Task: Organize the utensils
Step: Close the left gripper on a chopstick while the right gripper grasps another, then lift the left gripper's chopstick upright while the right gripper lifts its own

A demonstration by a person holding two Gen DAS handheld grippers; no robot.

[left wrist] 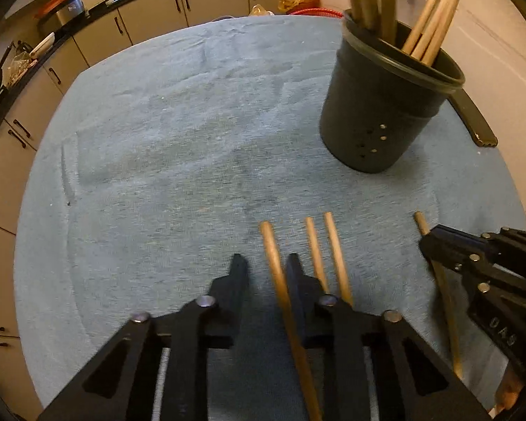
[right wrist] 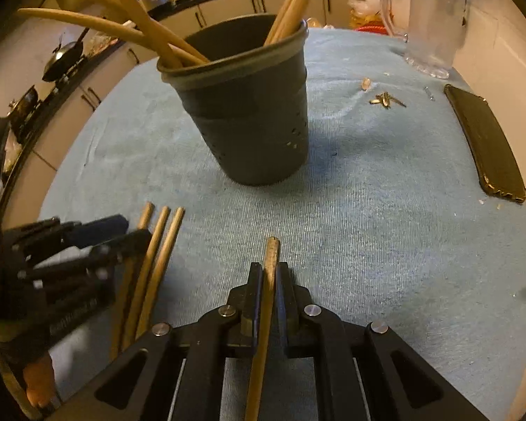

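A dark utensil holder (left wrist: 378, 105) with several wooden utensils stands on a blue cloth (left wrist: 179, 133); it also shows in the right wrist view (right wrist: 252, 122). My left gripper (left wrist: 264, 263) is open, with one wooden handle (left wrist: 275, 266) lying between its fingers, close to the right finger. Two more wooden handles (left wrist: 328, 252) lie just right of it. My right gripper (right wrist: 270, 270) is shut on a wooden handle (right wrist: 268, 287), low over the cloth. The right gripper shows at the right of the left wrist view (left wrist: 431, 242). The left gripper shows at the left of the right wrist view (right wrist: 129, 231) beside three handles (right wrist: 157, 245).
A dark phone (right wrist: 487, 144) lies on the cloth at the right. A glass jug (right wrist: 427, 17) stands at the far right. Small brass bits (right wrist: 385, 100) lie near it. Kitchen cabinets (left wrist: 150, 14) run behind the table.
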